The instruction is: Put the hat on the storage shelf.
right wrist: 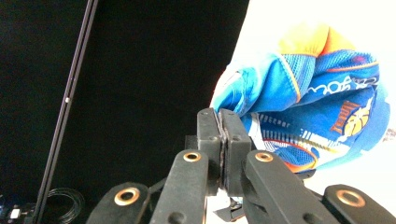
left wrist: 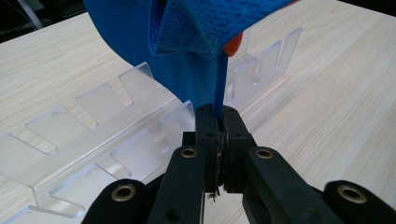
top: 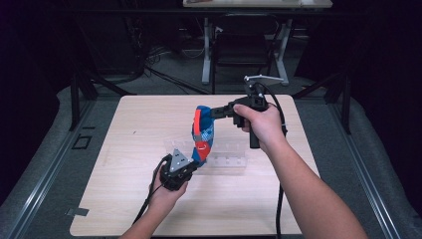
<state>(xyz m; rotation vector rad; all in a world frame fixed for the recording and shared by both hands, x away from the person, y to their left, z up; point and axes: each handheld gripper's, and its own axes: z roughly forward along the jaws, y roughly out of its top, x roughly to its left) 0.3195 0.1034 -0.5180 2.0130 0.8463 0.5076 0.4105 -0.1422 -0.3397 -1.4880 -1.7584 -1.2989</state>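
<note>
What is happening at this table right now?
A person holds a blue garment with orange parts above the wooden table, stretched between two tools. The left hand-held gripper is shut on a blue edge of the cloth. The right hand-held gripper is also shut, apparently pinching the upper end. A clear plastic rack with slots lies on the table below the garment.
</note>
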